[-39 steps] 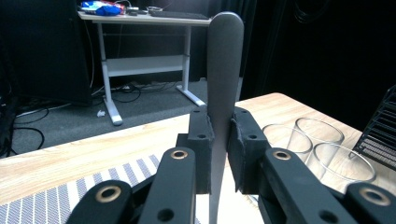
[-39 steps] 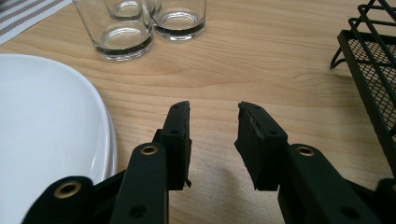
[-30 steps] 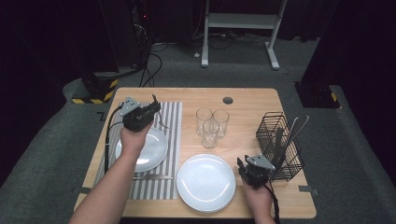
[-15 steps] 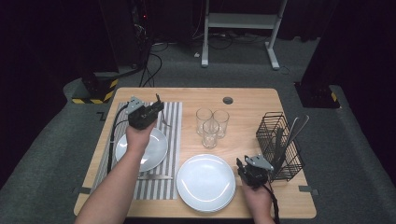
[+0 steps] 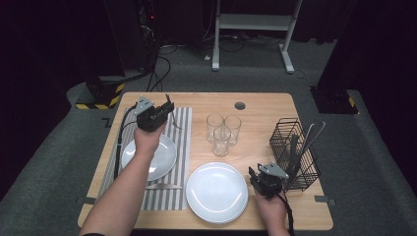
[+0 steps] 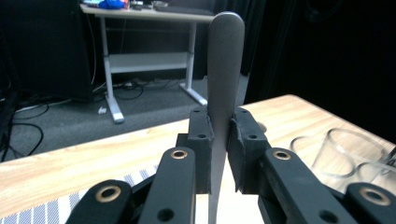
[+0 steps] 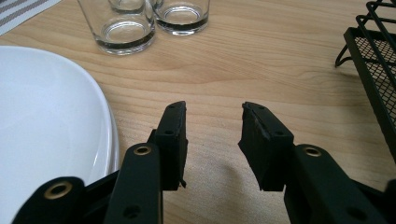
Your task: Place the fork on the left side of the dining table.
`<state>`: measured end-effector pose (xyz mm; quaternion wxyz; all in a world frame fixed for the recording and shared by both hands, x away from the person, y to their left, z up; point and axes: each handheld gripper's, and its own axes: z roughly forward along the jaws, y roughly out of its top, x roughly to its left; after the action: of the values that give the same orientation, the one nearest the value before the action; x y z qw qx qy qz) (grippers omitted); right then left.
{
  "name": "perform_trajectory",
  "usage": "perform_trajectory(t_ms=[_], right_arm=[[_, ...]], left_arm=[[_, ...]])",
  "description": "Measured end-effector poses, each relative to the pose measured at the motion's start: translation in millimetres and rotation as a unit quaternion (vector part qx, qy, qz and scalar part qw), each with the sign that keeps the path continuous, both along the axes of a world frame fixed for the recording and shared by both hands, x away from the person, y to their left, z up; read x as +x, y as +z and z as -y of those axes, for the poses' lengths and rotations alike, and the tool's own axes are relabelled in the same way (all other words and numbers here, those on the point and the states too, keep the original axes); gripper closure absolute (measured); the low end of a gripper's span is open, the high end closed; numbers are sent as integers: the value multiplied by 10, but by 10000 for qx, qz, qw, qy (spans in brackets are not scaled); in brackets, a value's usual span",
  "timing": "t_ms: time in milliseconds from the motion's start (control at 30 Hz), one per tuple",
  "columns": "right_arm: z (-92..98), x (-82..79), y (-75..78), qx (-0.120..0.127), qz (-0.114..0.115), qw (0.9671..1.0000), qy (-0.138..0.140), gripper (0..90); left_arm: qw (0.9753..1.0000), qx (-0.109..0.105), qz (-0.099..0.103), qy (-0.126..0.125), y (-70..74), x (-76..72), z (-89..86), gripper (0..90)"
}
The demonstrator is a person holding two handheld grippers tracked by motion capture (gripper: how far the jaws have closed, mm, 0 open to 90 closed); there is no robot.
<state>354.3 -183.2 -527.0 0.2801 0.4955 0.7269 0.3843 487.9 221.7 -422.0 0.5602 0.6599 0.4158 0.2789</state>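
My left gripper (image 5: 164,109) hangs above the far end of the striped placemat (image 5: 178,147), jaws clamped on the flat steel handle of a piece of cutlery (image 6: 224,70), which stands upright between the pads with its rounded end pointing up; I cannot tell what its working end is. The small plate (image 5: 162,160) lies just behind the gripper on the mat, nearer me, with a knife (image 5: 164,186) beyond its near rim. My right gripper (image 7: 212,140) rests empty on bare wood, jaws parted wide, beside the large plate (image 5: 216,194) and the wire caddy (image 5: 285,142). I judge the left hand alone will set this piece down lengthwise beside the small plate.
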Motion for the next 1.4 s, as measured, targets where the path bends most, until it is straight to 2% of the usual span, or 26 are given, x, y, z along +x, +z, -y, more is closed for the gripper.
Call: perform_trajectory(t_ms=[200,433,600,733,933,1167,1400], right_arm=[[6,3,0,18,-2,10000,5,602],[-3,-6,1,-14,33,10000,-2,599],[-8,-7,0,-48,48,10000,4,599],[-13,-10,0,-70,64,10000,7,599],[-16,-13,0,-71,77,9999,10,599],[-24,-18,0,-105,85,9999,21,598],[-35,-22,-1,-138,95,9999,42,595]], left_arm=[[9999,-27,-149,33,-123,61,-32,798],[9998,23,-190,18,-211,114,-30,798],[9996,150,-230,40,-269,142,6,798],[9996,103,-246,51,-305,166,5,798],[9996,148,-215,46,-321,163,18,798],[9991,339,-217,118,-312,143,-29,794],[9985,439,-271,167,-300,127,-72,791]])
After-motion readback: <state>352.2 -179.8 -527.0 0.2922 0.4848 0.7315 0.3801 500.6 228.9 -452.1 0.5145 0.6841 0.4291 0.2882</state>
